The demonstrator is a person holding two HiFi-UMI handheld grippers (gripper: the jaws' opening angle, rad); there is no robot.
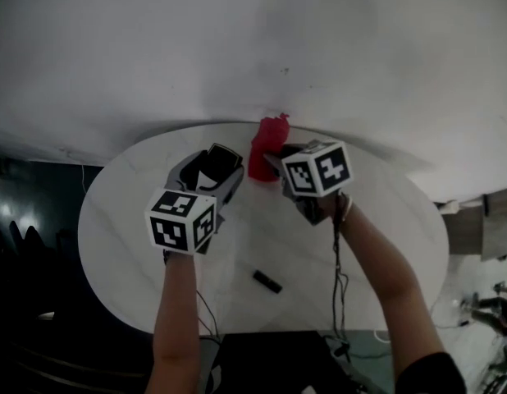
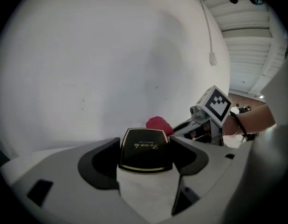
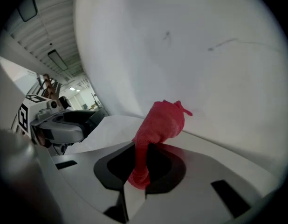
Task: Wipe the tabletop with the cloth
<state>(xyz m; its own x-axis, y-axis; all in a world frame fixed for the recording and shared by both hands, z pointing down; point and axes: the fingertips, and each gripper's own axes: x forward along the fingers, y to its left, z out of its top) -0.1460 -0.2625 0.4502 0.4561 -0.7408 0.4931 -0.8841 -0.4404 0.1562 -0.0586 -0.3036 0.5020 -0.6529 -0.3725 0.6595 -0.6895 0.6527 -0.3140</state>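
Note:
The red cloth [image 1: 267, 142] hangs bunched above the far edge of the round white table [image 1: 385, 220]. My right gripper [image 1: 274, 159] is shut on the cloth's lower end; in the right gripper view the cloth [image 3: 159, 124] rises from between the jaws of that gripper [image 3: 138, 174]. My left gripper [image 1: 220, 162] stands just left of it, shut on a black box with a gold border [image 2: 145, 148], whose lower part is white. From the left gripper view the cloth [image 2: 157, 123] and the right gripper [image 2: 207, 120] show past the box.
A small black oblong object [image 1: 267, 281] lies on the table near its front edge. A plain white wall [image 1: 237, 48] rises right behind the table. Dark chairs [image 1: 24, 245] stand at the left, cables hang off the front edge, and clutter lies on the floor at right.

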